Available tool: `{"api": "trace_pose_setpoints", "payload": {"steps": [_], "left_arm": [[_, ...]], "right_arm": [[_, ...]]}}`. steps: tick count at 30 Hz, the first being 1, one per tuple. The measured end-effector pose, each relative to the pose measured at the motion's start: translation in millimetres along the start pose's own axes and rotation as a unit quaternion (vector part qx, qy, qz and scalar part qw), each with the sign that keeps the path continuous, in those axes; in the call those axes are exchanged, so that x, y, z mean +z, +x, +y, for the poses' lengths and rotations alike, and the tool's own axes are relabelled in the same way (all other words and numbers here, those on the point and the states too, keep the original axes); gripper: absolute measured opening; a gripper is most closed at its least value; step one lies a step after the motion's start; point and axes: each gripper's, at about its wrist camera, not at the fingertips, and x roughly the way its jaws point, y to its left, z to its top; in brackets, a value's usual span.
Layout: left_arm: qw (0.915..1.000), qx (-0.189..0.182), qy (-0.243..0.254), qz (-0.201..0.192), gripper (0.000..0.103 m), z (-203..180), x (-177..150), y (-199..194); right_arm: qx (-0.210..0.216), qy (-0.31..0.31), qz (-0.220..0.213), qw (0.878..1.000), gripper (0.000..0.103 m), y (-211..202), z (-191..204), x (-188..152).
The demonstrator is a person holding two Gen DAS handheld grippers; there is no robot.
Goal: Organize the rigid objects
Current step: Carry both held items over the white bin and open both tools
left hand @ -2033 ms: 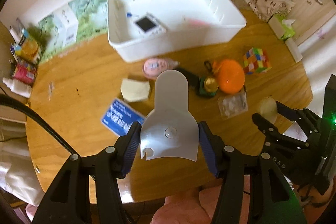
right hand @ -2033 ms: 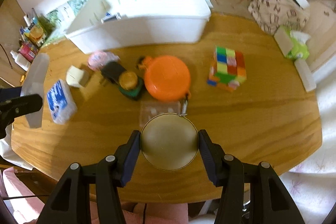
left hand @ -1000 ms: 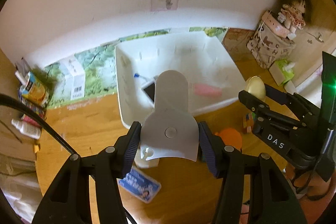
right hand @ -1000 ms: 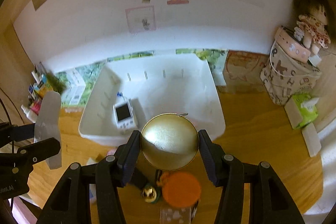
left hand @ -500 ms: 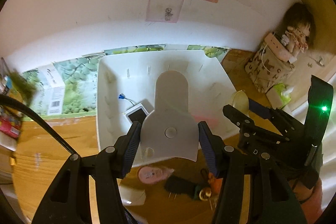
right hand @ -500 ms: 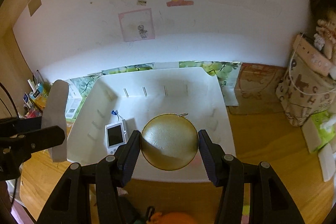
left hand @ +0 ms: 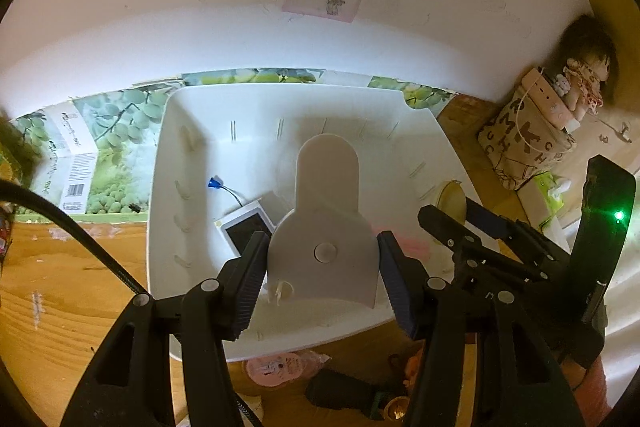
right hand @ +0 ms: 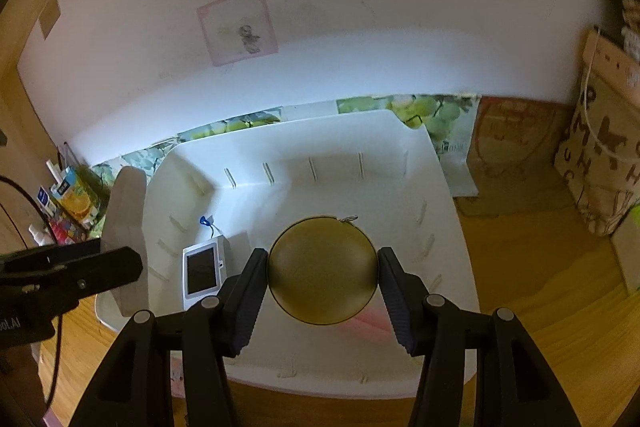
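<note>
My left gripper [left hand: 322, 267] is shut on a flat grey plastic piece [left hand: 325, 227] with a rounded tongue, held over the white bin [left hand: 192, 291]. My right gripper [right hand: 322, 275] is shut on a round gold disc [right hand: 322, 269] with a small ring, also above the white bin [right hand: 448, 203]. Inside the bin lie a small white device with a dark screen [left hand: 246, 233], [right hand: 200, 269], a blue-tipped wire [left hand: 218, 184] and something pink [right hand: 376, 319]. The right gripper [left hand: 452, 215] shows at the right of the left wrist view with the disc [left hand: 451, 195]; the left gripper's arm [right hand: 72, 267] and grey piece [right hand: 126, 227] show at the left of the right wrist view.
The bin stands on a wooden table [right hand: 560, 327] against a white wall. A pink item [left hand: 280, 367], a dark object [left hand: 344, 393] and something orange [left hand: 412, 367] lie in front of the bin. A patterned bag [left hand: 524, 143] with a doll stands at the right; cartons [right hand: 74, 199] at the left.
Both grippers have come forward and down over the bin, which now fills the middle of both views. Each still holds its object.
</note>
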Motion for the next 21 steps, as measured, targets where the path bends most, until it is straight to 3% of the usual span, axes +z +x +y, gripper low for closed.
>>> {"api": "trace_pose_setpoints", "payload": {"steps": [6, 8, 10, 12, 15, 21], "left_arm": [[0.9999, 0.011, -0.007, -0.004, 0.059, 3.8, 5.0, 6.2], [0.9999, 0.011, -0.008, -0.005, 0.070, 4.6, 5.1, 5.5], [0.9998, 0.014, -0.015, -0.004, 0.077, 6.9, 3.7, 4.9], [0.9996, 0.012, -0.027, 0.000, 0.079, 9.1, 1.5, 1.9], [0.9991, 0.000, -0.042, -0.004, 0.083, 11.8, -1.5, -8.5], [0.9987, 0.011, -0.036, -0.034, 0.084, 8.0, -11.6, -45.3]], "right_arm": [[0.001, 0.007, 0.001, 1.000, 0.056, 4.8, -2.8, -2.2], [0.001, 0.007, 0.001, 1.000, 0.056, 3.9, -2.1, -1.7], [0.003, 0.009, -0.001, 1.000, 0.063, 2.3, -2.3, -1.6], [0.002, 0.011, -0.005, 1.000, 0.072, -1.4, -0.9, -0.7], [0.000, 0.011, -0.013, 1.000, 0.073, -10.4, 3.5, 0.6], [-0.004, -0.006, -0.031, 0.999, 0.080, -37.3, 20.9, 4.0]]}}
